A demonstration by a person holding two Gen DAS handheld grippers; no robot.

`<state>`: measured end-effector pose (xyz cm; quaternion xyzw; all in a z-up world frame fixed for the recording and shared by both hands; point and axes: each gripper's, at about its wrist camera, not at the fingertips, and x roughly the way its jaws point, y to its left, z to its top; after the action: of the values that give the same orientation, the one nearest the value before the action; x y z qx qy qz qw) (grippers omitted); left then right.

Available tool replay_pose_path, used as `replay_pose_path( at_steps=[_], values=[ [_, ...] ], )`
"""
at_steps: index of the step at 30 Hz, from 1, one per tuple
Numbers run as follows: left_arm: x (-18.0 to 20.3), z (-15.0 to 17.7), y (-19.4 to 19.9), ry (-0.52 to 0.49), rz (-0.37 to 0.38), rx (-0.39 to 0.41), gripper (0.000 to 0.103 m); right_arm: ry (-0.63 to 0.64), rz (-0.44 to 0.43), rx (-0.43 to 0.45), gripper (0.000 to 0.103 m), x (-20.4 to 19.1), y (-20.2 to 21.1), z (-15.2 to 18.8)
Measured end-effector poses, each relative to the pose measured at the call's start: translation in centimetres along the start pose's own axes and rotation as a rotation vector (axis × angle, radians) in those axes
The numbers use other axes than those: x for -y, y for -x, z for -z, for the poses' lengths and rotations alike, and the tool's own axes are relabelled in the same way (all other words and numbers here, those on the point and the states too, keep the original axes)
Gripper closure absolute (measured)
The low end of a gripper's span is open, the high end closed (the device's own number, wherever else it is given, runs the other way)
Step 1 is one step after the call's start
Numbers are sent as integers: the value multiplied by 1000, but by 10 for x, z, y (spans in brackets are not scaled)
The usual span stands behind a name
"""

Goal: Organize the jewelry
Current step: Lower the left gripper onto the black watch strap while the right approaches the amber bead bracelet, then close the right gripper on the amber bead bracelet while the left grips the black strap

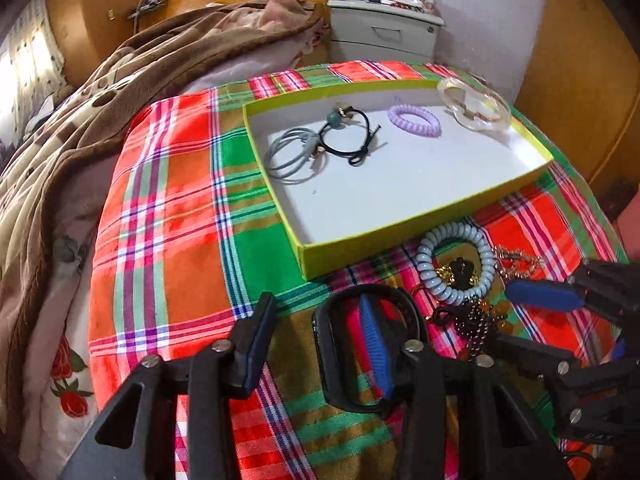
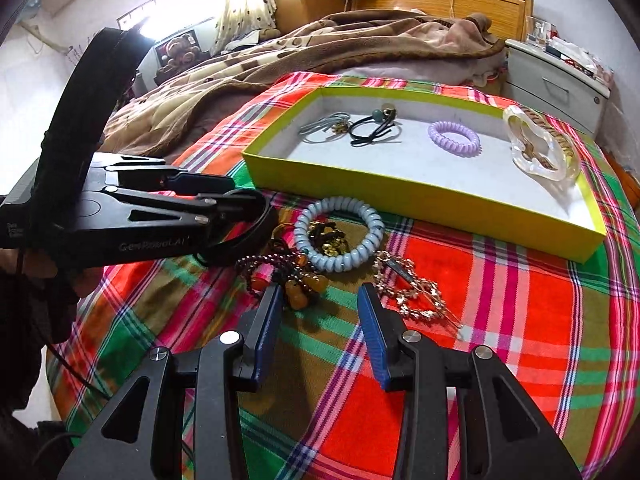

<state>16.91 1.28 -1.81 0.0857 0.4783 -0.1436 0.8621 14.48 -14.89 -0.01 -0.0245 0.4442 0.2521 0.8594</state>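
- The left claw (image 1: 316,344) hangs low over the plaid cloth (image 1: 160,200) on the bed. 1 blue pad is poked down inside a black band (image 1: 372,291) and the other finger stands outside it, to the left.
- So the band's left wall sits between the 2 fingers. A strip of cloth shows between that wall and the outer finger, so I read the claw as released, not yet clenched on the band.
- The band is a flattish oval. Its long axis runs roughly along the fingers, away from the claw, so closing would pinch the wall across its thin side.
- The band lies at the near left edge of the loose pile, beside a pale blue coil tie (image 1: 454,264) and dark beads (image 1: 476,324).
- The yellow-green box (image 1: 400,248) lies straight ahead of the left claw and a little to its right, beyond the pile. It already holds 2 hair ties, a purple coil (image 1: 414,120) and a clear bangle (image 1: 474,108).
- The right claw (image 2: 320,320) is released, with only cloth between its fingers. It points at the amber beads (image 2: 308,288) and the gold chain (image 2: 416,296).
- The left claw is clearly the nearer one to the band. My guess is it needs to close, lift and carry forward over the box's near wall.
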Motion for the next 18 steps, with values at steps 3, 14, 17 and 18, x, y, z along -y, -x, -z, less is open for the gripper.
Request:
replay_pose_path(
  at_steps=[3, 14, 17, 18],
  values=[
    [2, 2, 2, -5, 0, 4, 77, 21, 1, -3, 63, -5, -2, -1],
    [-2, 5, 5, 39, 24, 14, 88, 21, 5, 1, 83, -9, -4, -3],
    [-4, 6, 7, 46, 29, 15, 88, 19, 9, 9, 84, -8, -3, -3],
    [-5, 7, 8, 48, 32, 17, 88, 18, 7, 10, 85, -8, -3, -2]
  ],
)
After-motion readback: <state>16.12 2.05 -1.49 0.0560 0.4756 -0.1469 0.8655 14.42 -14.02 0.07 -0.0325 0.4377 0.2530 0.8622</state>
